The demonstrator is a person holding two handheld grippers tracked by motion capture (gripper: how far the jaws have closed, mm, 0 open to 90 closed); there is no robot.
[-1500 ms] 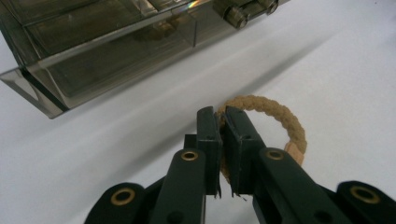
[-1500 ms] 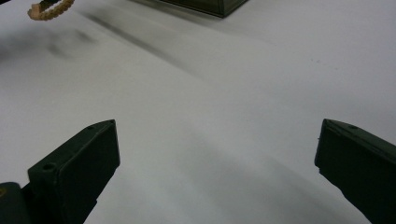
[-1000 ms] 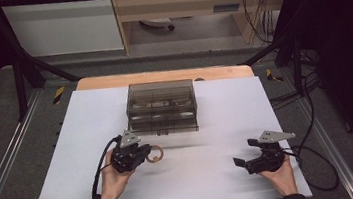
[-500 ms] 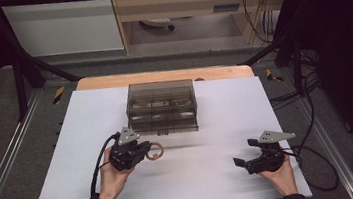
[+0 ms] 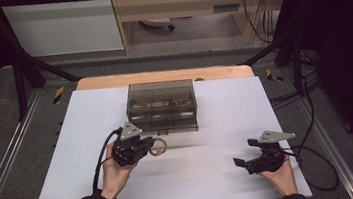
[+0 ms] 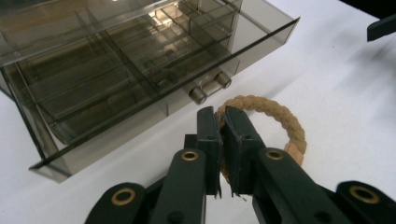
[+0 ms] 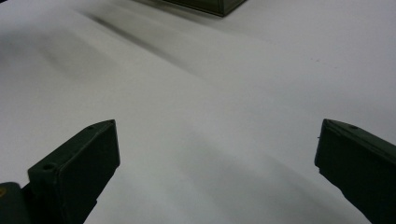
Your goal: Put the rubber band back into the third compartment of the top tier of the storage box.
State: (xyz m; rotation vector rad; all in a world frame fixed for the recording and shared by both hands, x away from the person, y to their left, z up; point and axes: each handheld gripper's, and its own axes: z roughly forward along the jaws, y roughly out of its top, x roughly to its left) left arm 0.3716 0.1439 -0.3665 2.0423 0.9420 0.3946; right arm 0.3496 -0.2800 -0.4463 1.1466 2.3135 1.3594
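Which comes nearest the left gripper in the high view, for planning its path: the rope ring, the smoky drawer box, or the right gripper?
1. Rope ring, clamped in the left gripper.
2. Smoky drawer box, just behind.
3. Right gripper, far across the table.

tan rope ring point(image 6: 280, 122), flat, beside drawer box point(image 6: 116, 70)

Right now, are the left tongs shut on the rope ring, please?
Shut: the left tongs pinch the rope ring between their pads.
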